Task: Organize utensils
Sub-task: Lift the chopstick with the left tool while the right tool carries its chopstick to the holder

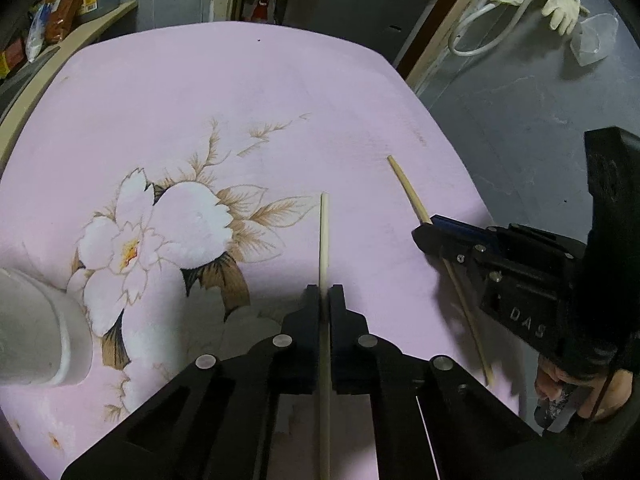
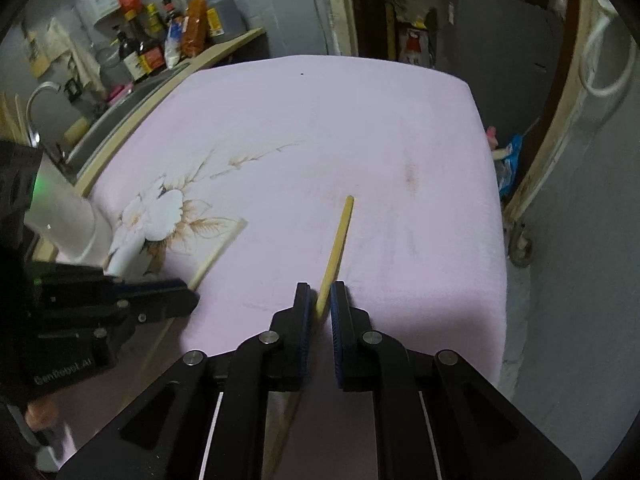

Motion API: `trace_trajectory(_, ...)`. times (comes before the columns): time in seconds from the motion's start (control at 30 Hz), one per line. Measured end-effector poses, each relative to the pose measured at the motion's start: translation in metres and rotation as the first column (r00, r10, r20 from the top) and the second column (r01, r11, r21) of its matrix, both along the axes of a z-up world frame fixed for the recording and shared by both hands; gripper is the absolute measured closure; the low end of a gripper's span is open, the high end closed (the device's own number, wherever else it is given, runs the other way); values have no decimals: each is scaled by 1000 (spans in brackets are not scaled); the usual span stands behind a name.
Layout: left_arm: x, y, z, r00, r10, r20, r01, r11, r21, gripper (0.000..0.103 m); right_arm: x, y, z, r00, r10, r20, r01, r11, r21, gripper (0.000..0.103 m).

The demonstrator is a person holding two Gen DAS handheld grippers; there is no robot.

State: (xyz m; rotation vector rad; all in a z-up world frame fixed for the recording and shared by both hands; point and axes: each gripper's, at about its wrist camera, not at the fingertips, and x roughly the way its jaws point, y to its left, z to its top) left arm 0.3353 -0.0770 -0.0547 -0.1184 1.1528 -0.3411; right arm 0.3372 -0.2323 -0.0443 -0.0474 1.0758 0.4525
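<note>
Each gripper holds one pale wooden chopstick over a pink flowered table (image 1: pixel 240 92). My left gripper (image 1: pixel 324 292) is shut on a chopstick (image 1: pixel 323 232) that points straight ahead. My right gripper (image 2: pixel 320 290) is shut on a second chopstick (image 2: pixel 339 236) that points ahead and slightly right. In the left wrist view the right gripper (image 1: pixel 424 232) enters from the right with its chopstick (image 1: pixel 408 188). In the right wrist view the left gripper (image 2: pixel 188 292) shows at the left with its chopstick (image 2: pixel 210 260). A white cylindrical holder (image 1: pixel 40 332) stands at the table's left, also in the right wrist view (image 2: pixel 68 220).
A counter with a sink (image 2: pixel 120 108), faucet (image 2: pixel 38 104) and several sauce bottles (image 2: pixel 140 48) runs along the table's left side. To the right is grey floor (image 1: pixel 540 112) with a hose, a glove (image 1: pixel 560 8) and a door frame. The table's right edge (image 2: pixel 496 208) drops off near the right gripper.
</note>
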Motion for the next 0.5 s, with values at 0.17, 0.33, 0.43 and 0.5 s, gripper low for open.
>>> trace_trajectory(0.17,-22,3,11,996,-1,89,1,1000,0,101,-16,-14,7,998,-54,22,51,990,134,100)
trace_trajectory(0.33,-53,14,35,969,21,245,-17,1000,-21,101,-59,-18,36,969,-128,212,66,959,275,100)
trace_trajectory(0.43,-72,23,54,931,40,363,-25,999,-45,101,-87,-14,57,907,-188,377,56,940,336,100)
trace_trajectory(0.5,-81,27,70,893,63,446,-36,997,-68,101,-102,-8,68,855,-217,470,38,932,361,100)
